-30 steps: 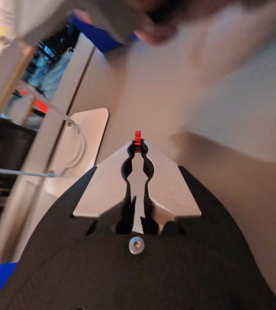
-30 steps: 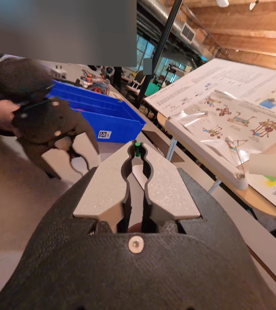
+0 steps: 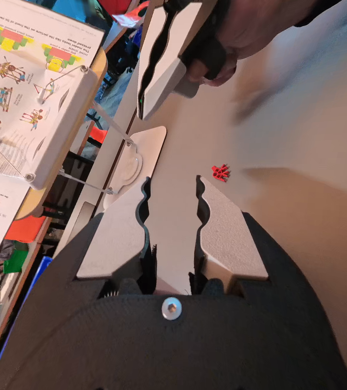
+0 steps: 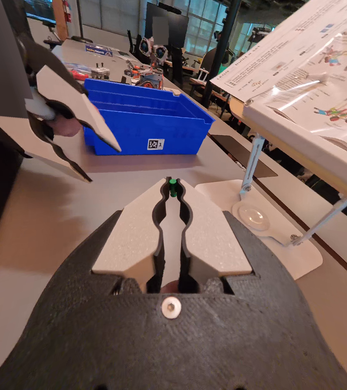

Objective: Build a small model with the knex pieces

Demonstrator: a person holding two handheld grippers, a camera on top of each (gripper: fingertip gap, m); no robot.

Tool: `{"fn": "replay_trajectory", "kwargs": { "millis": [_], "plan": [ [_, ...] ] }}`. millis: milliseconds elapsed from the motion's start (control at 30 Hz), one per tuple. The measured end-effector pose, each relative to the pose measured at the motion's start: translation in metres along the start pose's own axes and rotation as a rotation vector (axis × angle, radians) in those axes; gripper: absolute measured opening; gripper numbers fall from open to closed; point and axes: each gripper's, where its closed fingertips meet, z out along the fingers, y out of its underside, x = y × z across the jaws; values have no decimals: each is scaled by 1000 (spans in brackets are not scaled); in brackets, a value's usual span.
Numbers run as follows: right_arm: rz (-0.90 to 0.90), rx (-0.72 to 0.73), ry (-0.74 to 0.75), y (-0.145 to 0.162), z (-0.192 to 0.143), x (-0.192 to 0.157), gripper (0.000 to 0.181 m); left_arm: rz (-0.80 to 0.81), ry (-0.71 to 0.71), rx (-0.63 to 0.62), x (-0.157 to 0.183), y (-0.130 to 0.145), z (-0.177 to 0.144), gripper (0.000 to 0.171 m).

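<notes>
A second ago the left hand-held gripper (image 3: 172, 181) was pinching a small red plastic connector piece (image 3: 220, 173) at its tips; now its grey fingers are standing spread wide with nothing between them, and the red piece is lying on the beige counter (image 3: 295, 211), just beyond and to the right of the right fingertip, apart from it, at centre right of the left wrist view. The left wrist view was also blurred then and is showing more of the scene now.

The right hand-held gripper (image 4: 172, 182) is still pinching a short green plastic peg (image 4: 172, 186) at its very tips, fingers pressed nearly together around it, in the middle of the right wrist view. In the left wrist view the same gripper is reaching in from the top centre, a person's hand (image 3: 242, 31) gripping its black handle, with a green glint at its tips.

In the upper left of the right wrist view the left gripper is hanging above the counter with fingers parted, in front of a blue plastic bin (image 4: 147, 126) that is bearing a square black-and-white sticker. The white flat base of a tilted book stand (image 4: 274, 249) is sitting on the counter just right of the right gripper's tips, and the stand is holding an open illustrated instruction booklet (image 4: 316, 73) at the upper right. In the left wrist view the booklet is filling the upper left, and the stand's base is lying just left of the left gripper's fingers.
</notes>
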Motion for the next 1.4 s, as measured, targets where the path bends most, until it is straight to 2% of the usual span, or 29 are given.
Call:
{"fn": "replay_trajectory", "kwargs": {
  "millis": [133,367,533,633,700,733,767,867,933,1000,1100,1167,1200,1300,1400],
  "plan": [
    [25,-34,0,10,1,4,3,-5,44,-38,12,12,11,41],
    [1,-145,-22,33,7,2,3,-84,255,-54,57,16,45,36],
    [-5,-164,-47,38,10,-5,3,-200,429,-124,80,25,65,38],
    [-8,-157,-54,35,9,-7,3,-250,482,-138,87,27,65,32],
    [-4,-153,-59,35,9,-7,3,-217,570,-122,101,25,54,5],
    [0,-152,-62,35,9,-7,3,-209,586,-117,105,24,50,3],
    [4,-153,-65,36,9,-7,3,-212,556,-119,101,24,52,16],
    [7,-164,-70,38,9,-8,3,-221,512,-59,86,16,51,21],
    [6,-173,-78,40,10,-9,3,-247,480,-69,78,19,55,25],
    [11,-191,-86,44,10,-10,3,-252,521,-89,87,24,55,26],
    [10,-221,-113,51,12,-15,3,-190,531,-108,96,28,53,18],
    [-5,-243,-123,55,13,-18,3,-169,518,-143,94,31,51,13],
    [-16,-253,-126,57,13,-19,3,-175,518,-146,93,32,50,17],
    [-34,-264,-126,59,13,-21,3,-171,470,-118,83,32,48,18],
    [-30,-260,-126,59,13,-20,3,-224,443,-103,72,29,49,38]
  ]
}}
